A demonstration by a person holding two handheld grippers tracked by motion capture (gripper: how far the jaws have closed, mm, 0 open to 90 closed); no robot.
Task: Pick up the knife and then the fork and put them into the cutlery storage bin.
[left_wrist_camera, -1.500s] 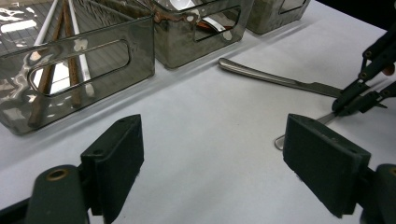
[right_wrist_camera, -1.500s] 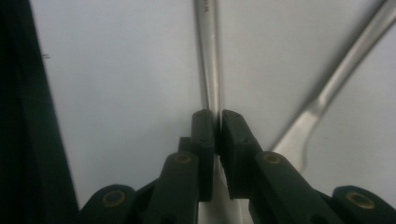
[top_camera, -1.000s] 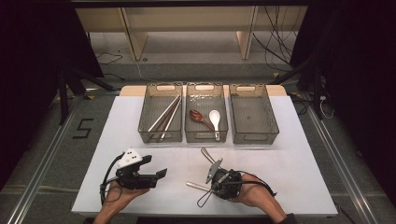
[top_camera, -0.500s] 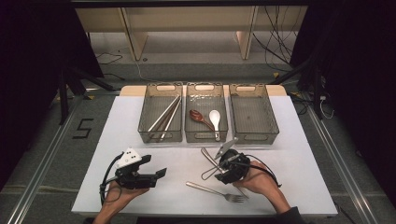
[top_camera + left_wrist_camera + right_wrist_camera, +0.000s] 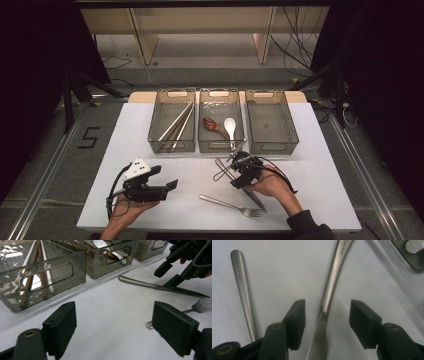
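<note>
A steel table knife (image 5: 257, 199) lies slantwise on the white table (image 5: 320, 165). My right gripper (image 5: 223, 171) hovers low over its handle. In the right gripper view the jaws (image 5: 325, 307) stand open on either side of the knife (image 5: 329, 293), and the pads do not touch it. They have just been opening. A steel fork (image 5: 230, 204) lies loose on the table nearer the person, and its handle (image 5: 243, 292) shows left of the jaws. My left gripper (image 5: 167, 177) rests open at the front left, empty (image 5: 113, 308), facing the knife (image 5: 150, 285) and the right gripper (image 5: 172, 272).
Three smoky clear bins stand in a row at the back. The left bin (image 5: 172, 145) holds chopsticks (image 5: 176, 122). The middle bin (image 5: 220, 146) holds a brown spoon (image 5: 214, 125) and a white spoon (image 5: 230, 125). The right bin (image 5: 272, 146) has nothing in it.
The right gripper let go of the fork, which now lies on the table. It opened and moved away from the person toward the bins, over the knife. The left gripper stayed put.
</note>
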